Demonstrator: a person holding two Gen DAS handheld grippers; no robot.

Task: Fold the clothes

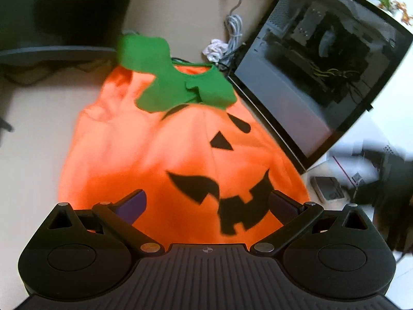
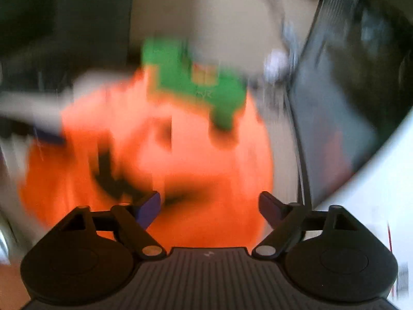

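Note:
An orange pumpkin costume lies spread on a beige tabletop, with a green leaf collar at its far end and a black cut-out face nearer me. My left gripper hovers open over the costume's near edge, its purple-padded fingers wide apart with nothing pinched. The right wrist view is badly blurred. It shows the same costume and collar, with my right gripper open above the near edge and nothing gripped.
A glass-sided computer case stands close along the costume's right side. A grey cable and a crumpled white scrap lie beyond the collar. A dark shelf edge runs at the back left. Small items sit at the right.

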